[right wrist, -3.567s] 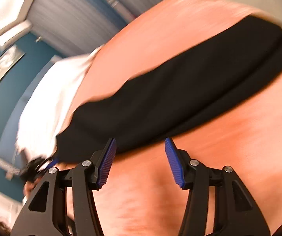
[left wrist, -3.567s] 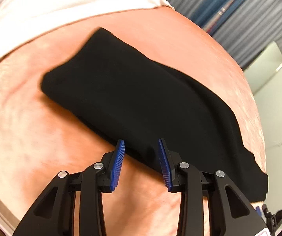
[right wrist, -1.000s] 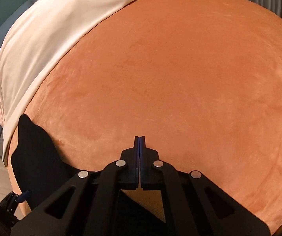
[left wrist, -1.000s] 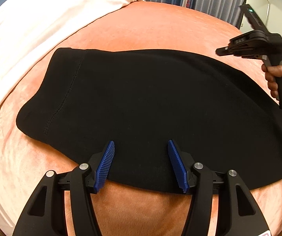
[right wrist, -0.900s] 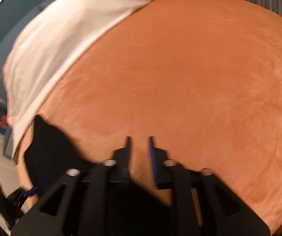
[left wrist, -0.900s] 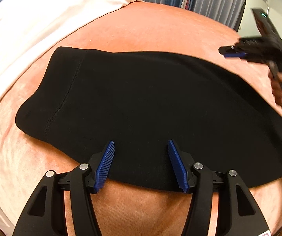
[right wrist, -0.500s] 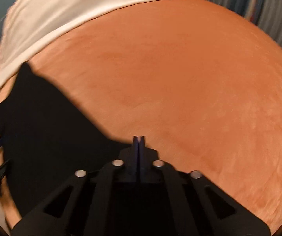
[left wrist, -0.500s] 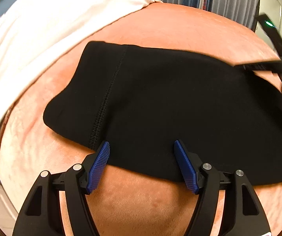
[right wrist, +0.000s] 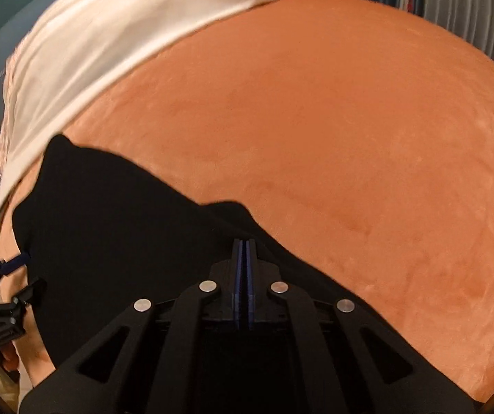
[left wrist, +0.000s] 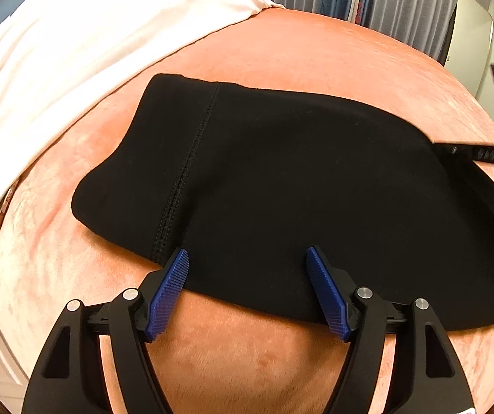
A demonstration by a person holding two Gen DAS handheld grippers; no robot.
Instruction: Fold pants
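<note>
Two grippers over folded black pants [left wrist: 298, 186] on orange blanket [right wrist: 350, 120]: left gripper [left wrist: 247, 291] spread, just widening, nothing pinched; right gripper [right wrist: 243, 276] clamped empty.

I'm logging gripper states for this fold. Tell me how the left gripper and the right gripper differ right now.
The left gripper is open, its blue pads spread wide; the right gripper is shut, pads pressed together with nothing visibly between them. The left's tips straddle the near edge of the black pants, above the orange cover; the right's tips sit over the pants near their far edge. Both are black with blue ribbed pads and point down at the pants.
</note>
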